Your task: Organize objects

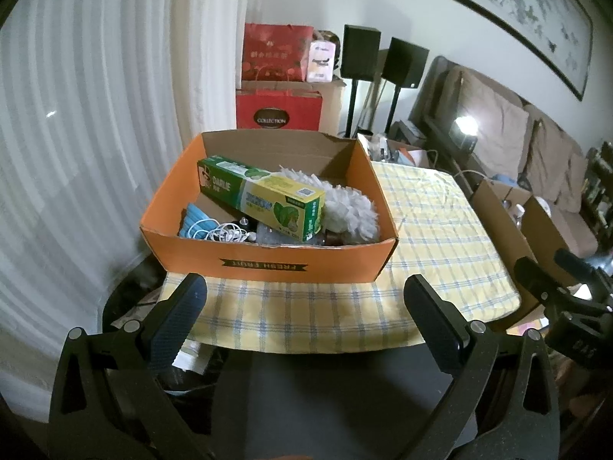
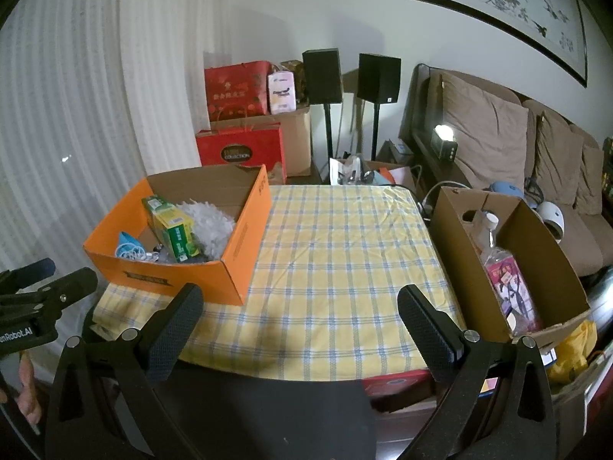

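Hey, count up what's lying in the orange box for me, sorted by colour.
Green and yellow: 1, toothpaste carton
White: 2, fluffy duster head, earphone cable
Blue: 1, face mask
Total: 4 I can identify in the orange box; a few darker bits underneath are unclear.

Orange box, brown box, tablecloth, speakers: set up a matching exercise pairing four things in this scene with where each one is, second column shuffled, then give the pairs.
Things:
1. Toothpaste box
2. Bottle
3. Speakers
4. Orange box

Places:
A. On stands by the wall
B. On the checked tablecloth
C. Inside the orange box, beside the white duster
D. Inside the brown box, right of the table

Pairs: 1-C, 2-D, 3-A, 4-B
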